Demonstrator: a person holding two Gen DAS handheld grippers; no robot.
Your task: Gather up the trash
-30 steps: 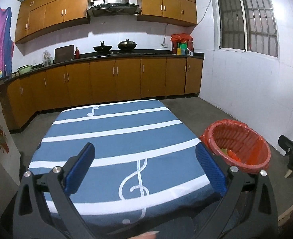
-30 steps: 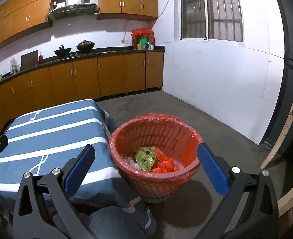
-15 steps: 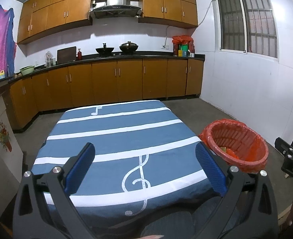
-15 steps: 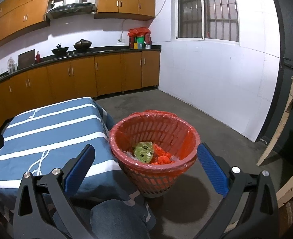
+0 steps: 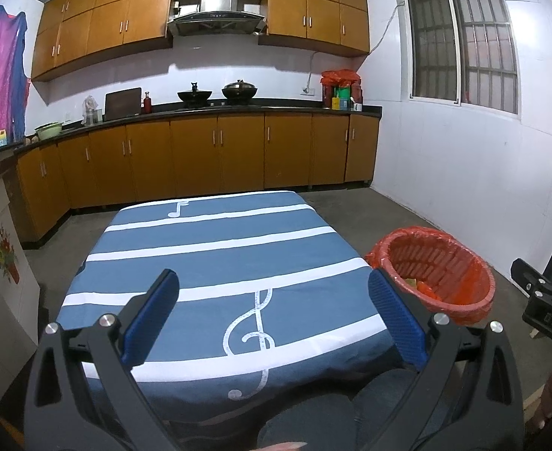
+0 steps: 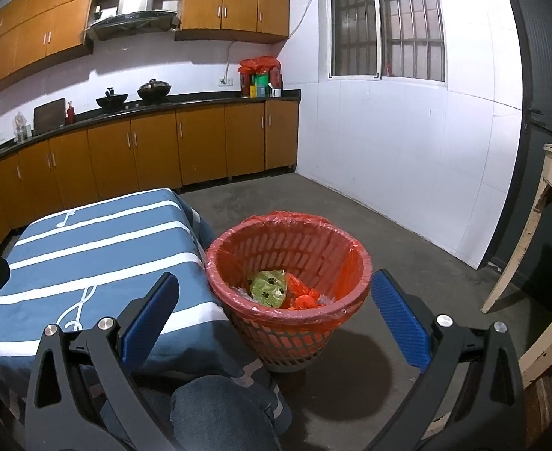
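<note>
Left gripper (image 5: 272,315) held level above near edge of blue striped desk (image 5: 216,248), fingers spread wide, empty. Right gripper (image 6: 272,312) likewise released, aimed at red-lined trash basket (image 6: 289,323) on floor beside desk, wrappers (image 6: 268,287) inside.

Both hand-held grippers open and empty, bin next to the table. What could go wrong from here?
1. The bin stands on the floor close against the overhanging tablecloth; a low reach by the right hand-held gripper might snag the cloth or nudge the light basket.
2. The red liner is only draped over the rim, so a push inside could drag it down.
3. The left hand-held gripper faces a bare cloth: no trash visible there, so a grasp would probably catch fabric.
</note>
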